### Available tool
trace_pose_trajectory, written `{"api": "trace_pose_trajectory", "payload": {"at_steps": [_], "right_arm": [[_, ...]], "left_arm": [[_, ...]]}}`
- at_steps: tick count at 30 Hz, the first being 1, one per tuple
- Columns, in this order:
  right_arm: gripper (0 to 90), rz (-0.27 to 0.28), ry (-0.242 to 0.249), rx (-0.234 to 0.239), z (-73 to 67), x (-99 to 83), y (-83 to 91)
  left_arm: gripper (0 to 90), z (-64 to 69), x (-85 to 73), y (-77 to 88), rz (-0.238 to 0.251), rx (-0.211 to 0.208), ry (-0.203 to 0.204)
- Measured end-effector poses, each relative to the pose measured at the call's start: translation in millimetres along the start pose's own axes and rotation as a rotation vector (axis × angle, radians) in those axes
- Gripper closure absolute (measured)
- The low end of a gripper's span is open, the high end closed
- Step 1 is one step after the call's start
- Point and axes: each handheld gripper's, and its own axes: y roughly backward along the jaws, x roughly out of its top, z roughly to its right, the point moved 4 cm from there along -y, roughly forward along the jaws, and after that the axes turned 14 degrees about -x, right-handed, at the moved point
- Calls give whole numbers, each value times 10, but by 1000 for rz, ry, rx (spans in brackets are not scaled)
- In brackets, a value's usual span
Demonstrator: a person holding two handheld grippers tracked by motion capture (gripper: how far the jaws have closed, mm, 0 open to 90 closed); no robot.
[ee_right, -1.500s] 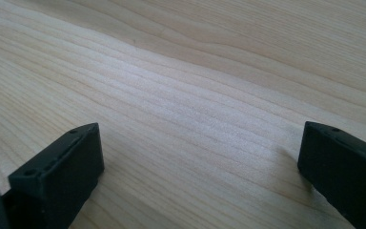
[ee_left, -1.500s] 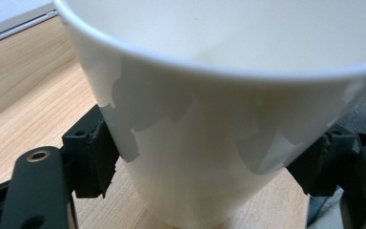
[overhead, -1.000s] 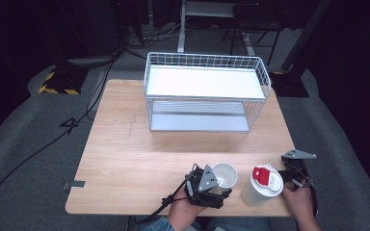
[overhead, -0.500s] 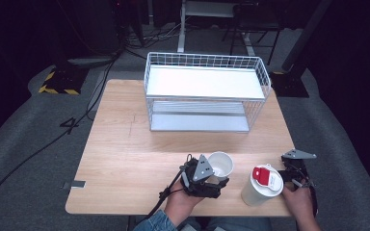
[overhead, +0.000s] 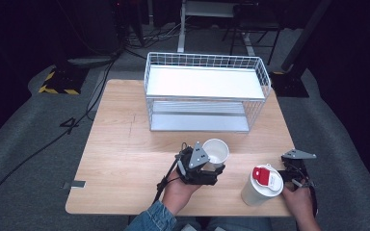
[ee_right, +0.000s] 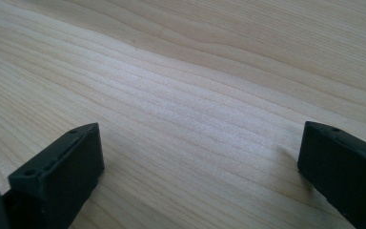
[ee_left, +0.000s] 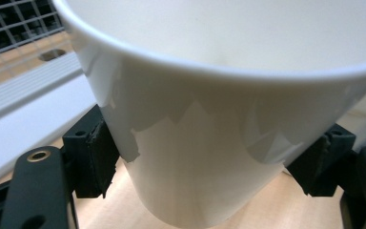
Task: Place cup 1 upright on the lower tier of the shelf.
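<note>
A white open cup (overhead: 216,152) is lifted above the wooden table (overhead: 125,159), clamped in my left gripper (overhead: 211,166). In the left gripper view the cup (ee_left: 219,119) is pressed from both sides by the black pads (ee_left: 97,155). A taller white cup with a red and white lid (overhead: 261,184) stands near the table's front right edge. Just right of it my right gripper (overhead: 296,175) rests low over the table. Its jaws stand wide apart in the right gripper view (ee_right: 195,167) with bare wood between them.
A white wire rack (overhead: 207,91) with two shelves stands at the back of the table. Grey carpet and cables lie around the table. The left half of the tabletop holds nothing.
My left gripper has carried the open cup up and away from the front edge, toward the rack. The right gripper and the lidded cup have stayed put.
</note>
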Motion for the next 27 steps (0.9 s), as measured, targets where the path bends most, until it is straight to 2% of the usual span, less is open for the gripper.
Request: {"api": "trace_pose_trajectory", "payload": {"at_steps": [2, 3, 10, 11, 12, 17, 21, 27], "right_arm": [[17, 0, 1, 0, -1, 0, 0], [17, 0, 1, 0, -1, 0, 0], [17, 0, 0, 0, -2, 1, -1], [17, -1, -1, -2, -3, 2, 0], [17, -1, -1, -2, -3, 2, 0], [17, -2, -2, -2, -5, 2, -1], [17, 1, -3, -4, -6, 4, -4], [17, -2, -1, -3, -7, 5, -3]], "left_arm": [[229, -94, 39, 1, 0, 19, 9], [229, -94, 39, 1, 0, 19, 9], [229, -325, 96, -30, 2, 68, 20], [229, -387, 111, -40, 4, 79, 21], [229, -387, 111, -40, 4, 79, 21], [228, -552, 119, -83, 6, 124, 27], [228, -719, 89, -146, 24, 155, 81], [228, -825, 65, -194, 31, 186, 91]]}}
